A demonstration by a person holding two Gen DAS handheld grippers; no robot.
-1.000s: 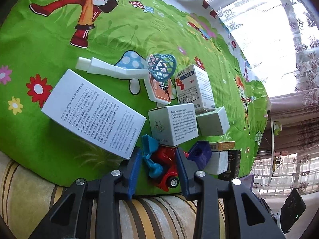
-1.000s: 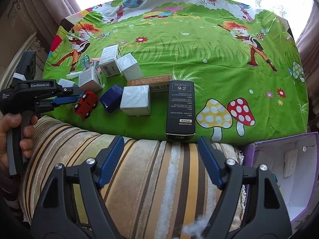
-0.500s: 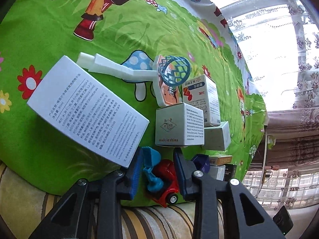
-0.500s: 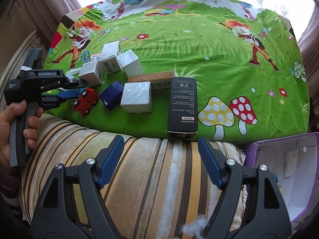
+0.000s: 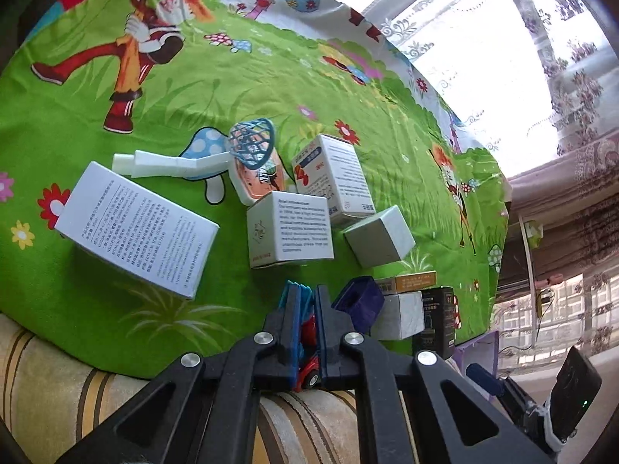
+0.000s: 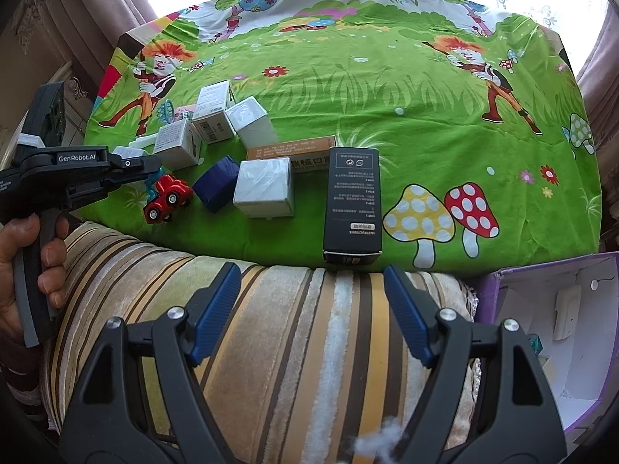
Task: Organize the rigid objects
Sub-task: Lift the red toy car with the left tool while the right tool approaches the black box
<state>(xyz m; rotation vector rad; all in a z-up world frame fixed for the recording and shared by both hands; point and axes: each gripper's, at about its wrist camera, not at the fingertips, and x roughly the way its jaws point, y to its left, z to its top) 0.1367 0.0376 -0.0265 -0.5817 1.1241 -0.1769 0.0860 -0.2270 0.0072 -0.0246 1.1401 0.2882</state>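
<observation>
My left gripper (image 5: 307, 309) has its jaws drawn nearly together on the red toy car (image 6: 168, 197). In the left wrist view only slivers of red body and a wheel show between the blue pads. In the right wrist view the car hangs nose-down from its teal attachment, its wheels at or just off the green cloth (image 6: 387, 116); I cannot tell which. I judge this the first pick of the sort, just secured.

Ahead-left of the left tool: a large white printed box (image 5: 135, 228) lying flat, and beyond it a white folded strip (image 5: 166, 164).

Straight ahead: a white cube box with English text (image 5: 290, 228); behind it a flat packet with a blue mesh piece (image 5: 251, 143) on top, and a white-and-red medicine box (image 5: 332, 178). Ahead-right: a plain pale cube (image 5: 379, 236).

Just right of the left jaws: a dark blue box (image 6: 216, 187), a white cube (image 6: 265, 187), a long tan carton (image 6: 290, 150) behind them.

My right gripper (image 6: 311, 313) is spread wide, holding nothing, over the striped cushion (image 6: 290, 328). A black instruction box (image 6: 354, 201) lies straight ahead of it at the cloth's near edge.

Far right of the right tool: an open purple-and-white bin (image 6: 541, 328), likely the destination. It already contains a small white item, and something teal shows at its near edge.

Everything else is loose on the cloth, so nearly all the task remains.
</observation>
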